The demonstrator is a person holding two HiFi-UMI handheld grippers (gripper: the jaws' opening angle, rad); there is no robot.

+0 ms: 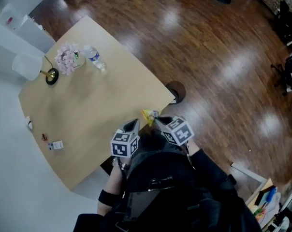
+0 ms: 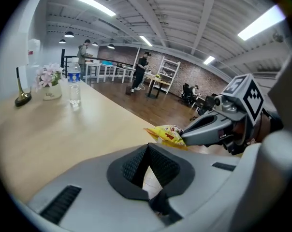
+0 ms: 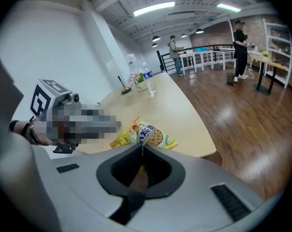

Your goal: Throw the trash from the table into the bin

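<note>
Head view, from above: a person in dark clothing stands at the near corner of a pale desk, with a tool in each hand. The right tool is clenched on a yellow snack bag, pinching it by one end at the desk's edge. Whether the bag rests on the surface or hangs just clear of it is hard to tell. The left tool, just beside the right one, has its jaws pressed together with nothing between them, as the left gripper view shows.

At the far end of the desk a water bottle stands beside a pot of pink flowers. Well apart from them, near the desk's left edge, lie a small white card and a tiny red scrap. A dark wooden floor surrounds the desk. In both gripper views, people stand at tables in the background.
</note>
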